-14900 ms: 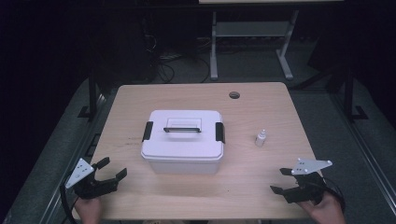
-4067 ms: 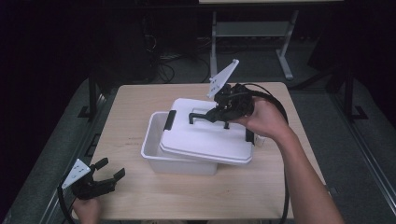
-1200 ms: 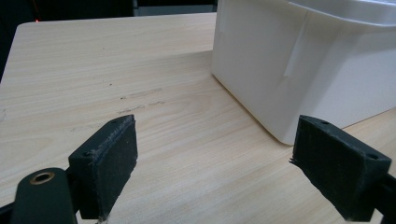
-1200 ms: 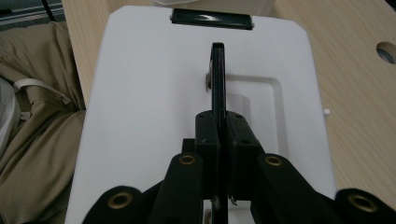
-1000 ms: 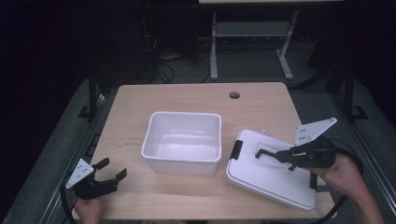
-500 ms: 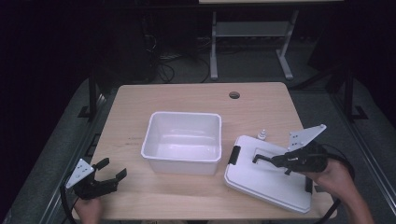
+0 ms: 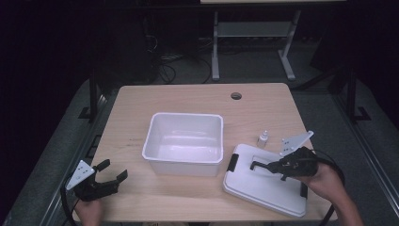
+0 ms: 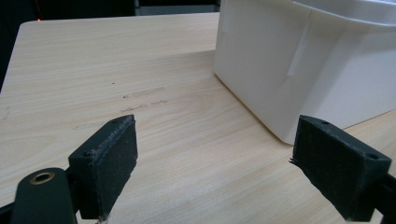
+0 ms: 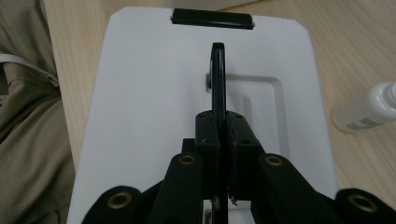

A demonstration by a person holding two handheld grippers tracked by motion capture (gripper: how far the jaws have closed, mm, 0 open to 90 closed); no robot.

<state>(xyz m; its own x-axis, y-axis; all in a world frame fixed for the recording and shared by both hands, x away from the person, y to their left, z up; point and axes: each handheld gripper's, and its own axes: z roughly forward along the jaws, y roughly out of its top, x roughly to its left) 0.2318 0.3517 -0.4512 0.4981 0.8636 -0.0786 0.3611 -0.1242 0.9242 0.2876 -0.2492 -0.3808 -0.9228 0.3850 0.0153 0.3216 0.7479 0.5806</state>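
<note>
light wooden table (image 7: 141,101) with a bin, a lid and a small bottle on it

the open white bin (image 7: 184,143) stands mid-table, ahead and to the right of the left tongs (image 7: 104,178), whose jaws gape over bare wood. the white lid (image 7: 263,181) lies flat under the right tongs (image 7: 256,165), which clamp its black handle (image 9: 218,79). the small white bottle (image 7: 263,139) stands just beyond the lid, left of those tongs' grey plate.

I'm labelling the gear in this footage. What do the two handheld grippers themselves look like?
Both are black two-jaw tools. The left gripper and the right gripper each carry a pale grey three-cornered plate and trail a black cable. The flat pads have small screw holes; brass-coloured rivets mark the linkages. No sleeves show.
</note>
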